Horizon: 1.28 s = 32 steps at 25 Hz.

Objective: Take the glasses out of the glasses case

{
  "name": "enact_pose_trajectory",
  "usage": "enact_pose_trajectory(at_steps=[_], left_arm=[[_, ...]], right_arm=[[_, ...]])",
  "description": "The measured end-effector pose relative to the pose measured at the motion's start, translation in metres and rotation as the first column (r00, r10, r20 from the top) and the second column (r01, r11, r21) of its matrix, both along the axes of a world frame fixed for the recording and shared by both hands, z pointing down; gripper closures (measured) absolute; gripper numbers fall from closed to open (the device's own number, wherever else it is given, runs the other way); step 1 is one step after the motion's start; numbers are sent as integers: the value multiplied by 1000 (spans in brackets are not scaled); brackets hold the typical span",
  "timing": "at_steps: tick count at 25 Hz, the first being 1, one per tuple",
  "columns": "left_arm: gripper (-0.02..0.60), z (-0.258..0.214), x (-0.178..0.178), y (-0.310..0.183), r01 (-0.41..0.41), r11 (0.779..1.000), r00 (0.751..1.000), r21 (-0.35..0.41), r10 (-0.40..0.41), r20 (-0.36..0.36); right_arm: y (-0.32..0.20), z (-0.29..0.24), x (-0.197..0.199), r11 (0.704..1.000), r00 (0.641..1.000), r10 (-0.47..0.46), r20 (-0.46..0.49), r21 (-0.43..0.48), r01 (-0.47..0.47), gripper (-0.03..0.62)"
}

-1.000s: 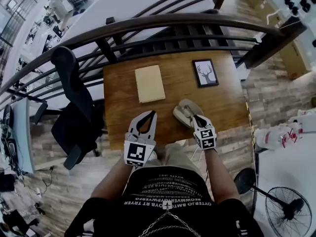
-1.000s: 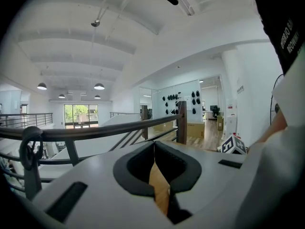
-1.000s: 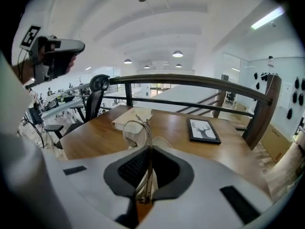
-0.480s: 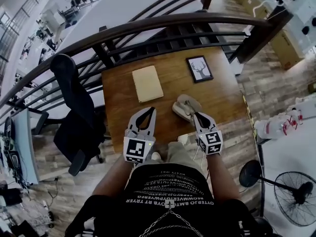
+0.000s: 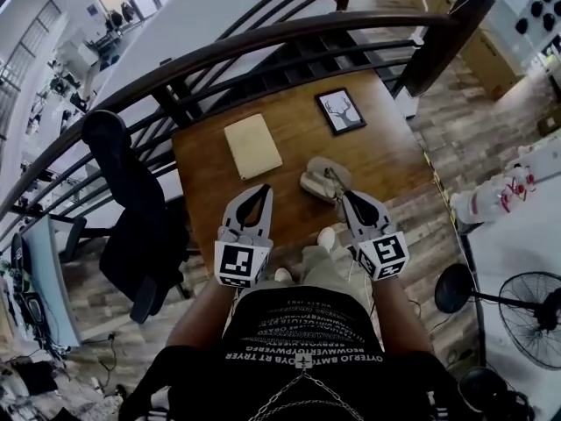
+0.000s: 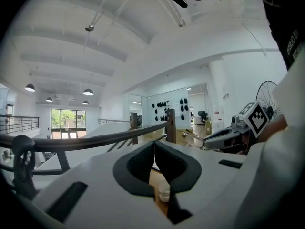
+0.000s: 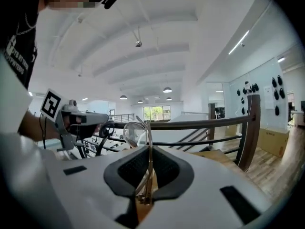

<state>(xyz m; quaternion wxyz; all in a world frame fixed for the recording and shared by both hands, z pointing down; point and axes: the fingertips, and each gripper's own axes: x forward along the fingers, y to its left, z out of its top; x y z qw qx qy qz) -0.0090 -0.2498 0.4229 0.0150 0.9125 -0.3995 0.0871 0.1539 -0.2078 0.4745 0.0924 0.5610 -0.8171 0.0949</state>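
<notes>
An open beige glasses case [image 5: 316, 177] lies near the front right of the wooden table [image 5: 289, 139]. My right gripper [image 5: 344, 196] hangs above and just in front of it, shut on thin gold-rimmed glasses [image 5: 334, 182]. In the right gripper view the glasses [image 7: 138, 137] stand upright between the pads of that gripper [image 7: 147, 151], one lens poking above the tips. My left gripper [image 5: 261, 189] hovers over the table's front edge, left of the case, jaws shut with nothing in them. Past the shut tips of the left gripper [image 6: 153, 145], a bit of the case [image 6: 164, 192] shows below.
A beige pad [image 5: 252, 146] lies at the table's middle left, and a framed deer picture [image 5: 340, 110] at the back right. A dark railing [image 5: 263, 46] runs behind the table. A black office chair [image 5: 131, 191] stands left, a floor fan [image 5: 526, 314] right.
My right gripper has lifted up and back from the case, carrying the glasses. The left gripper has risen slightly.
</notes>
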Motion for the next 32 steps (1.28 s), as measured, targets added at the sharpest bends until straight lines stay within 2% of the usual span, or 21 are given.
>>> enact_pose_trajectory(at_steps=[8, 14, 32], left_arm=[[553, -12, 4, 15, -39, 999, 999, 30, 40, -24], [553, -17, -3, 20, -39, 999, 999, 32, 40, -29], [554, -12, 6, 17, -64, 998, 997, -8, 64, -50]], right_arm=[[25, -51, -2, 997, 997, 6, 75, 78, -12, 565], [37, -80, 0, 991, 999, 20, 49, 130, -26, 565], [49, -82, 9, 995, 998, 67, 17, 75, -69, 565]])
